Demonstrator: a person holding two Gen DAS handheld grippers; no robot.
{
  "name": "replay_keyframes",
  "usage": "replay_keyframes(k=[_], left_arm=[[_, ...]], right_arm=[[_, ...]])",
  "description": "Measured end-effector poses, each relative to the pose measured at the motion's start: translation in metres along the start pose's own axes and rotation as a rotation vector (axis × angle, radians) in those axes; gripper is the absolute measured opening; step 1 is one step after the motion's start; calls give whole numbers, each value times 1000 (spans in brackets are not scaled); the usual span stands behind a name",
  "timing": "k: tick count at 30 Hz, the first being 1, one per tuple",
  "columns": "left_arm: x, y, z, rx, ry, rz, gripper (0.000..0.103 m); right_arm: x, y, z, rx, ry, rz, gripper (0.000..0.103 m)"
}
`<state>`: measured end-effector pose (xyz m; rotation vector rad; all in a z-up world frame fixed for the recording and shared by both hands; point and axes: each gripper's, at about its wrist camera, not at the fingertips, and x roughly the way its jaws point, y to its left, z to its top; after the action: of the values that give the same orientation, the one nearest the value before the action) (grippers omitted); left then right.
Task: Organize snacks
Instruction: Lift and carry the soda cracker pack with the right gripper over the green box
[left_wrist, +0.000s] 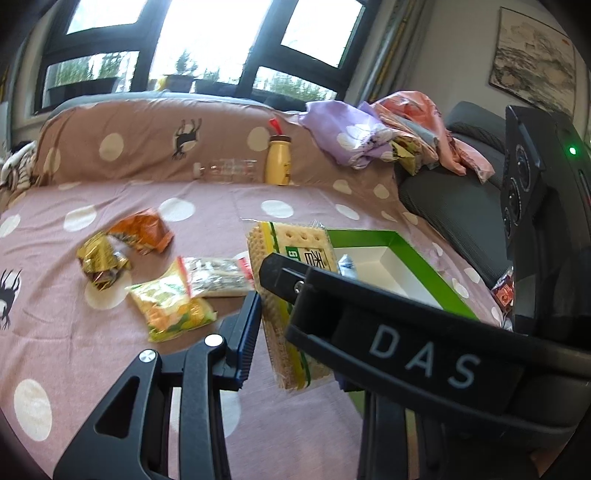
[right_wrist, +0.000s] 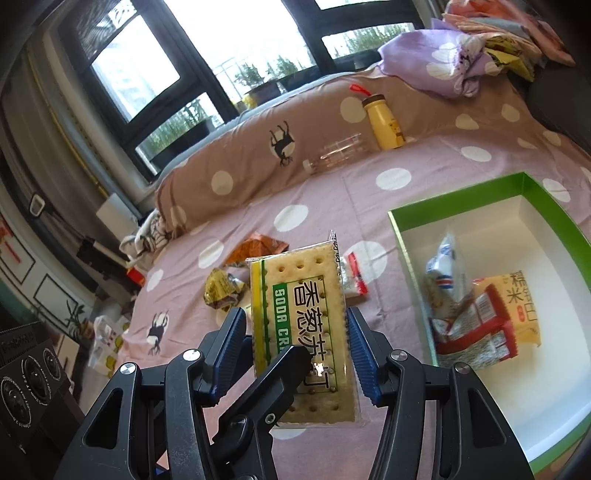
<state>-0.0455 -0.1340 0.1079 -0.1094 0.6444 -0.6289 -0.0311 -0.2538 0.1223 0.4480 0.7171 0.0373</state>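
Observation:
A soda cracker pack (right_wrist: 299, 325) with a green label hangs above the pink dotted bedspread (left_wrist: 92, 350). My right gripper (right_wrist: 295, 332) is shut on it, a blue pad on each long edge. My left gripper (left_wrist: 284, 317) is shut on the same pack (left_wrist: 291, 243); one of its fingers (right_wrist: 284, 373) lies across the label, and its far finger is hidden in its own view behind the right gripper's black finger (left_wrist: 369, 317). To the right sits a green-rimmed white box (right_wrist: 461, 199) with a blue-white pack (right_wrist: 443, 266), a red-white pack (right_wrist: 476, 332) and a yellow pack (right_wrist: 517, 306) inside.
Loose on the spread lie an orange pack (left_wrist: 144, 229), a gold pack (left_wrist: 99, 262), a yellow-green pack (left_wrist: 170, 306) and a clear pack (left_wrist: 218, 277). A yellow bottle (left_wrist: 279, 160) and a clear bottle (left_wrist: 229, 170) rest against the bolster. Piled clothes (left_wrist: 369, 136) sit on a dark seat (left_wrist: 443, 199).

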Motion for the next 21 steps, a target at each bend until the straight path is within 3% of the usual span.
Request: replay_keyframes(k=[21], left_arm=[[38,-83,9,162,35,-148,31]], right_arm=[[-52,-77,10,189,-128,-88,58]])
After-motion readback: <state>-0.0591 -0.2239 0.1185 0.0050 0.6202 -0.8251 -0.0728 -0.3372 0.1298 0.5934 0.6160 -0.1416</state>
